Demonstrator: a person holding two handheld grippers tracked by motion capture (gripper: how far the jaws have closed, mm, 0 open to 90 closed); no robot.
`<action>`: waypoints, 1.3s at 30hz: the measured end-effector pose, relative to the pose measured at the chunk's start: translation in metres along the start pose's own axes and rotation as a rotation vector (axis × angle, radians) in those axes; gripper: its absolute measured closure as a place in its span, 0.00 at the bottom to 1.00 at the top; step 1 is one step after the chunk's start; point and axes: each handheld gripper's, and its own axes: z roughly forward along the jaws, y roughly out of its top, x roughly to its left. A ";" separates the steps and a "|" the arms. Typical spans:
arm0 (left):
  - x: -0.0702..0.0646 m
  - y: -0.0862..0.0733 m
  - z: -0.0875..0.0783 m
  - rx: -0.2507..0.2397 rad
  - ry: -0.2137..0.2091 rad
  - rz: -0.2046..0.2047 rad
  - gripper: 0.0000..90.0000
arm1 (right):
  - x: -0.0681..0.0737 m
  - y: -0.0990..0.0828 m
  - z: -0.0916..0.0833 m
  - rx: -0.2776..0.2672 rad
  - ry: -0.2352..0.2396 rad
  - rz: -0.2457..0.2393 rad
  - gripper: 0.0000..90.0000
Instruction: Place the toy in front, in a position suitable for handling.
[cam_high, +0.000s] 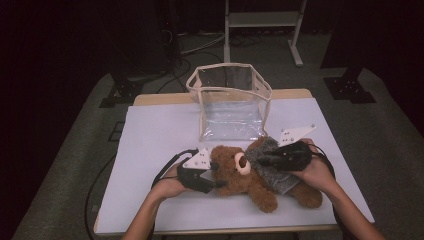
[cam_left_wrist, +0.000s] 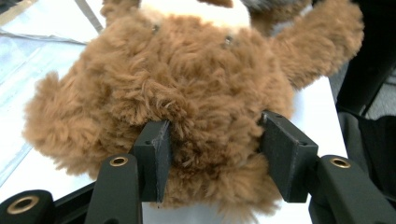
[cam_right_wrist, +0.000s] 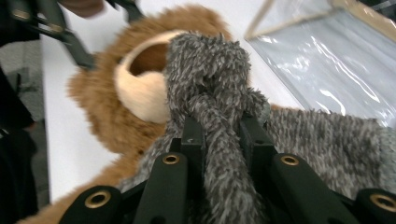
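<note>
Teddy bear (cam_high: 245, 175) on white table (cam_high: 150, 145), dark room around.

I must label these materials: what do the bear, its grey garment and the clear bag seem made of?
Bear: brown plush, long shaggy pile.
Grey garment: fuzzy knit, probably synthetic; flecked fibres.
Clear bag: transparent glossy plastic, likely vinyl, with beige fabric edging; it shows glare and creases.
</note>
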 end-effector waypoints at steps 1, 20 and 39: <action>0.000 0.000 0.000 -0.001 0.000 0.000 0.51 | 0.003 0.002 0.000 -0.009 0.007 -0.008 0.82; 0.000 -0.002 0.003 0.017 0.006 -0.007 0.50 | 0.042 0.016 0.007 -0.056 0.073 -0.125 0.83; 0.000 0.001 0.003 0.000 -0.001 -0.016 0.51 | 0.028 0.008 -0.003 -0.073 0.065 -0.073 0.83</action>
